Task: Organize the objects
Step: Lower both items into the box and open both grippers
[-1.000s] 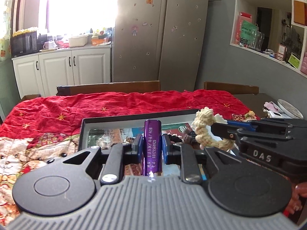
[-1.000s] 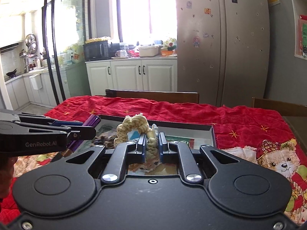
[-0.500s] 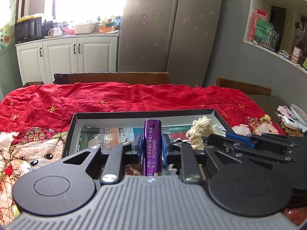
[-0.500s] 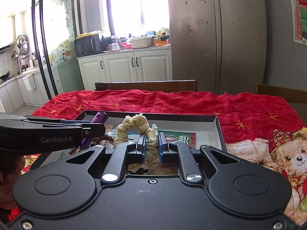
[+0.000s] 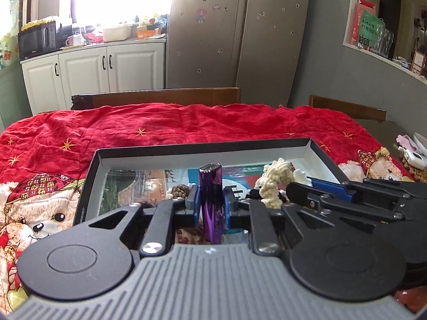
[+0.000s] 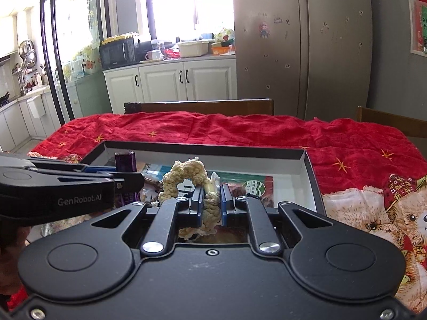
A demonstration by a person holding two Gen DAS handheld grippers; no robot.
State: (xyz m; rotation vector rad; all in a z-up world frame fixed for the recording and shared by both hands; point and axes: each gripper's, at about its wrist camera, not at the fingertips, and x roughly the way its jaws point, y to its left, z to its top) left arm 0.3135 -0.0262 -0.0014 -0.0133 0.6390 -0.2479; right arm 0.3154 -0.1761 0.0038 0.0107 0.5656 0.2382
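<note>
A shiny purple cylinder (image 5: 210, 186) stands upright between the blue pads of my left gripper (image 5: 210, 204), whose jaws are closing on it. My right gripper (image 6: 209, 202) is shut on a cream knotted rope loop (image 6: 184, 173). Both hang just over the near part of a shallow black box with a white inside (image 5: 202, 146). In the right wrist view the left gripper (image 6: 133, 180) comes in from the left with the purple cylinder (image 6: 125, 161). In the left wrist view the right gripper (image 5: 292, 189) comes in from the right with the rope (image 5: 275, 178).
The box (image 6: 202, 149) lies on a red tablecloth (image 5: 160, 122) with bear prints and holds printed cards and walnuts (image 5: 180, 190). Wooden chair backs (image 5: 165, 97) stand at the far side. Small white and pink items (image 5: 411, 154) lie at the right edge.
Both grippers have moved forward and down toward the box, which now looks larger and nearer. The purple cylinder and the rope loop stay in the same grips.
</note>
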